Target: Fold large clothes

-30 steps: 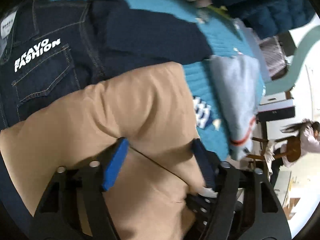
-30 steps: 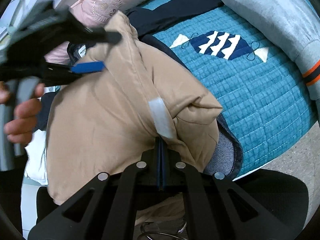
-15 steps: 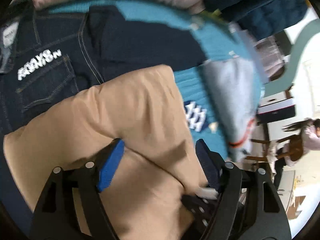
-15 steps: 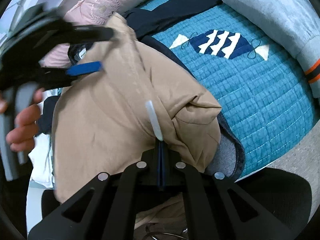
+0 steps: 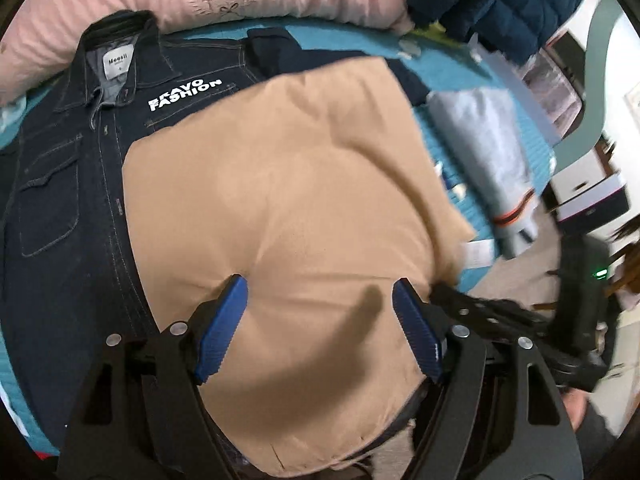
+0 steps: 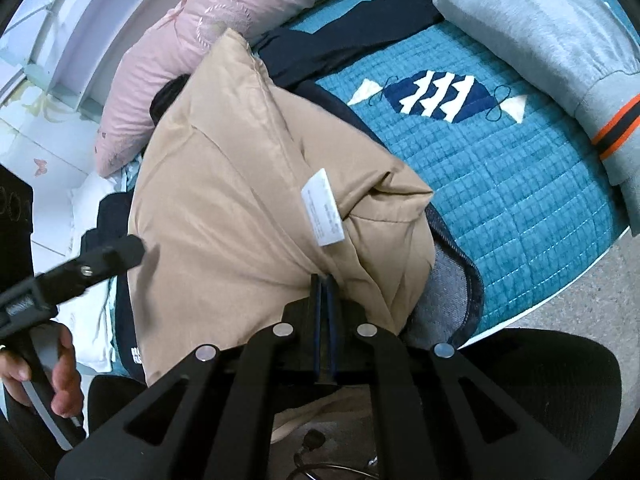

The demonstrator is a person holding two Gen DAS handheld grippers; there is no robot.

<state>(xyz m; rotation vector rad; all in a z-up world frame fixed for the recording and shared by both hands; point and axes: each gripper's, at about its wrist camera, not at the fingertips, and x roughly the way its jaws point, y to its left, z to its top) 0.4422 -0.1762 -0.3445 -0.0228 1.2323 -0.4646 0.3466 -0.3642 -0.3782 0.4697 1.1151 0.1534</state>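
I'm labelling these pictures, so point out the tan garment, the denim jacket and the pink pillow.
tan garment (image 5: 288, 184), left wrist view, middle of its top panel
denim jacket (image 5: 60, 184), left wrist view, chest pocket
pink pillow (image 6: 168, 64), right wrist view, middle of its side

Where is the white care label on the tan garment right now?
In the right wrist view the white care label sits mid-frame on the tan garment, along a seam just above the right gripper, which is shut on the fabric below it.
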